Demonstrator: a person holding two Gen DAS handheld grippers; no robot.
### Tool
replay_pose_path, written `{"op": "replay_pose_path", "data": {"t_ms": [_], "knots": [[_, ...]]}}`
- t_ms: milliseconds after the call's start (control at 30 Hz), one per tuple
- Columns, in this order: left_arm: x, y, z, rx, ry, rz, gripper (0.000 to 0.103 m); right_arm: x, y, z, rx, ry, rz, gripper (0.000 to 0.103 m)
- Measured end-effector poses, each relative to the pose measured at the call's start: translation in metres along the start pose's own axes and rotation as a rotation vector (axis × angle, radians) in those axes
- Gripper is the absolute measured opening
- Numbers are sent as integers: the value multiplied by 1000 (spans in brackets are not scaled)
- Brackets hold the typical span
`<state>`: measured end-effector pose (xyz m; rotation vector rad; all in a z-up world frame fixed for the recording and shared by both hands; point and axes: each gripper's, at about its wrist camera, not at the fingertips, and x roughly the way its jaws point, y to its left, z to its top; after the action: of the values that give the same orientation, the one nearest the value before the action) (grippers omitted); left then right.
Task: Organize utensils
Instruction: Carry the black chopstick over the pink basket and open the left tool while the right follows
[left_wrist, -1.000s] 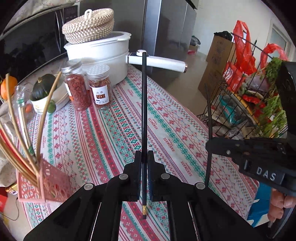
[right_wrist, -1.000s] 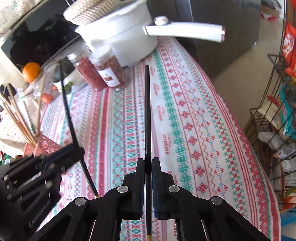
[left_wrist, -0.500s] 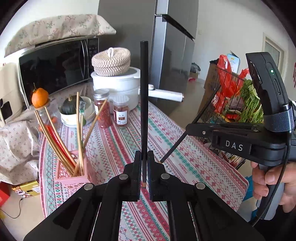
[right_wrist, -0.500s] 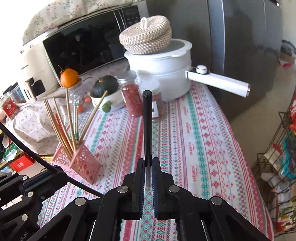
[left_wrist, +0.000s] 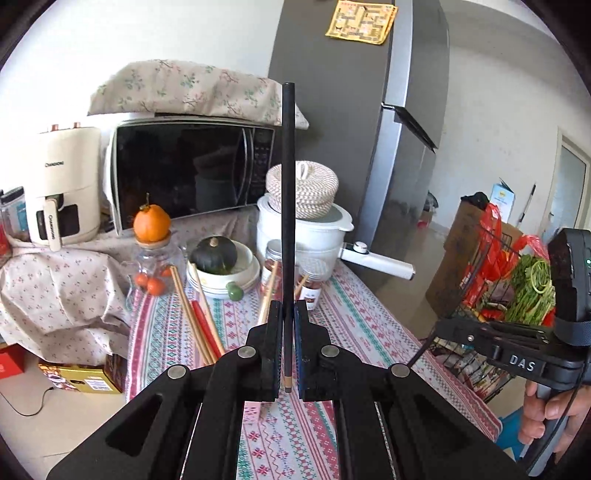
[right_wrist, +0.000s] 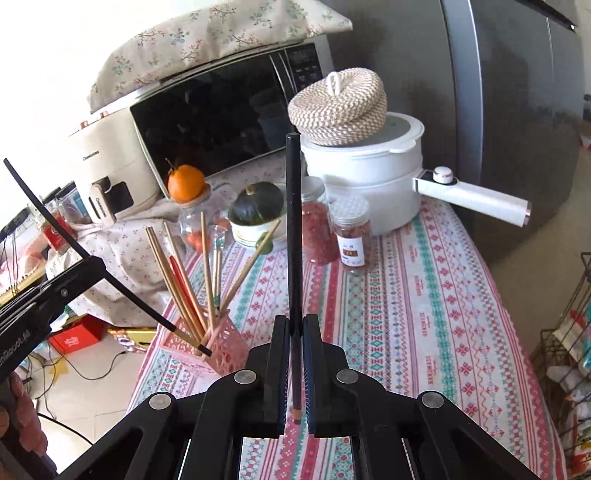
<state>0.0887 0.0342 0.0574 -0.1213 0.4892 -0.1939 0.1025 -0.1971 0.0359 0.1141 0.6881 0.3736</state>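
Nearest to me, the left gripper (left_wrist: 284, 347) has its fingers closed on a black chopstick (left_wrist: 287, 206). It is held near its thin end, so most of the stick stands out in front. The right gripper (right_wrist: 294, 354) does the same with a second chopstick (right_wrist: 294, 229), also pinched close to the thin tip.

In the right view, the tip of the left stick is touching or just over the rim of the pink holder (right_wrist: 221, 347). This holder stands near the bench edge and already keeps several wooden and red chopsticks (right_wrist: 192, 280), leaning apart like a fan.

I judge that such a stick is light, stiff and smooth. It can turn or slide between flat fingers, and held so near one end it may swing. A hold nearer the middle would be steadier, but the low hold leaves little stick below the fingers to guide in. The holder looks light too, and a side push may tip it.

Farther back stand two jars (right_wrist: 351, 236), a bowl with a green squash (right_wrist: 255, 203), a white pot (right_wrist: 369, 177) and the microwave (right_wrist: 229, 114).
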Motion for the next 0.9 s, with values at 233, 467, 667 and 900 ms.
{"op": "replay_pose_path", "data": {"t_ms": [233,467,667,900], "knots": [[30,30,-3,-20,48,95,6,4,7,2,1,1,19,5],[69,45,-17,-27,140,95,7,9,15,3,7,3,38,5],[67,46,-21,-39,161,109,57,8,23,10,26,-27,70,5],[46,63,-30,-91,202,85,73,9,41,23,49,-82,123,5]]}}
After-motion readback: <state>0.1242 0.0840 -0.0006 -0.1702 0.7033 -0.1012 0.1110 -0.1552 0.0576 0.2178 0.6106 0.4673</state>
